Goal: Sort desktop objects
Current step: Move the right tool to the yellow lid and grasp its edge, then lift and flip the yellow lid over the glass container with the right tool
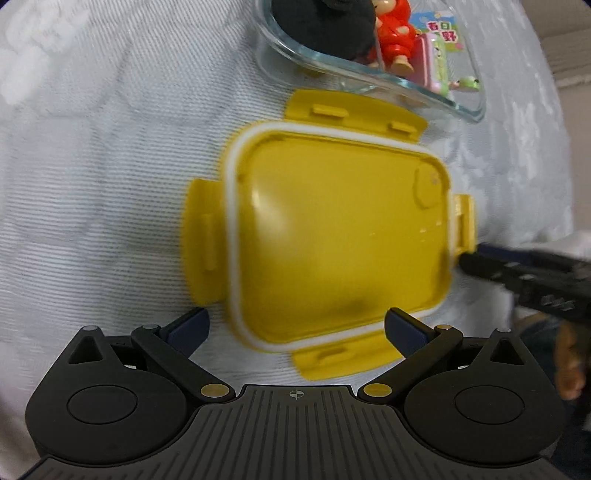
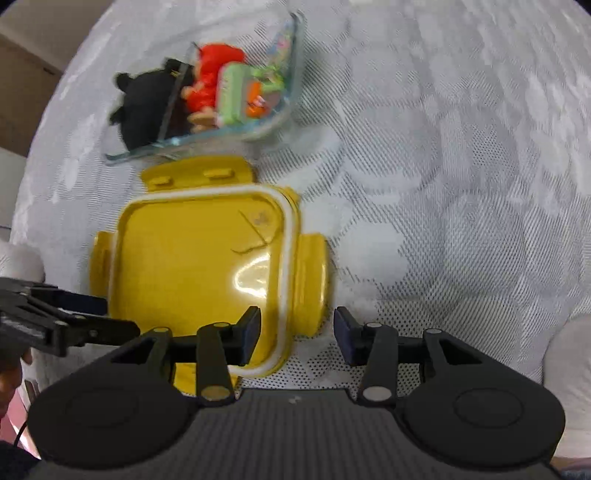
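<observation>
A yellow lid (image 1: 332,236) with a white seal and four clip flaps lies flat on the cloth. Just beyond it stands a glass container (image 1: 369,74) holding a black plush toy (image 1: 325,26), a red figure (image 1: 395,33) and a pink and green item (image 1: 436,62). My left gripper (image 1: 295,328) is open wide above the lid's near edge. My right gripper (image 2: 297,332) stands open, its jaws astride the right flap of the lid (image 2: 192,266) without pressing it. The right gripper's black fingers (image 1: 517,280) reach the lid's right clip. The left gripper (image 2: 74,317) enters from the left.
A white lace tablecloth (image 2: 443,184) covers the table and runs bare to the right of the lid. The glass container (image 2: 236,129) sits close behind the lid. A brown cardboard box (image 2: 22,85) stands past the table's far left edge.
</observation>
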`<action>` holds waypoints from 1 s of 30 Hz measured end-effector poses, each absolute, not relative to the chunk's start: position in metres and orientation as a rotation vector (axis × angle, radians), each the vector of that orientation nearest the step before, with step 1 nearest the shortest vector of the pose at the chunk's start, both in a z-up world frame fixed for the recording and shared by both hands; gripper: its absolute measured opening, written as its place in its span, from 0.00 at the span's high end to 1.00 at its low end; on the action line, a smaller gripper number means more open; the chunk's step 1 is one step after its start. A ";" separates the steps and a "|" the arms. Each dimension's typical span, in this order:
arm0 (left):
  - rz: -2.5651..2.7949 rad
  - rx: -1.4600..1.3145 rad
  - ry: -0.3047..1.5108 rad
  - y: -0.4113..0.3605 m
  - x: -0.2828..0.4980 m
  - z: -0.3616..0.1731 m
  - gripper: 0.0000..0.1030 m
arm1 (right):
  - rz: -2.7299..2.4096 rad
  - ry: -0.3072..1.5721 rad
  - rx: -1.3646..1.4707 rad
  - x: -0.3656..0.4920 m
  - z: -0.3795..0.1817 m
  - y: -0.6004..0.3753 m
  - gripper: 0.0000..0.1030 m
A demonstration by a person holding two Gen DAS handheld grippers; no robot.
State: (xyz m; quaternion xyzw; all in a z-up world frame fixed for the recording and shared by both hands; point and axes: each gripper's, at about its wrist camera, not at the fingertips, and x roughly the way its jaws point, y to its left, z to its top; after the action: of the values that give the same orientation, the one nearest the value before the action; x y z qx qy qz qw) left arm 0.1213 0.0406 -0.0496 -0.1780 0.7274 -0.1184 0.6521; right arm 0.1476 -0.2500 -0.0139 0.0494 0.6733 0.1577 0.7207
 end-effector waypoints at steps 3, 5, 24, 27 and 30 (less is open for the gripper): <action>-0.245 -0.463 1.653 0.045 0.125 -0.052 0.00 | 0.343 1.511 0.135 0.147 -0.026 -0.250 0.54; -0.213 -0.523 1.657 0.051 0.128 -0.056 0.00 | 0.353 1.513 0.157 0.147 -0.029 -0.248 0.45; -0.387 -0.788 1.392 0.095 0.152 0.023 0.00 | 0.438 1.372 0.582 0.164 0.038 -0.288 0.33; -0.370 -0.841 1.342 0.094 0.162 0.033 0.00 | 0.412 1.346 0.657 0.180 0.034 -0.292 0.32; -0.361 -0.862 1.311 0.089 0.184 0.028 0.00 | 0.384 1.327 0.750 0.193 0.035 -0.295 0.31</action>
State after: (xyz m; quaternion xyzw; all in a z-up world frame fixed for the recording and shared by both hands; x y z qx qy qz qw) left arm 0.1838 0.0887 0.0280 -0.3861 0.5870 -0.1617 0.6930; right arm 0.1932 -0.2946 0.0349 0.3377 0.5974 0.1726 0.7066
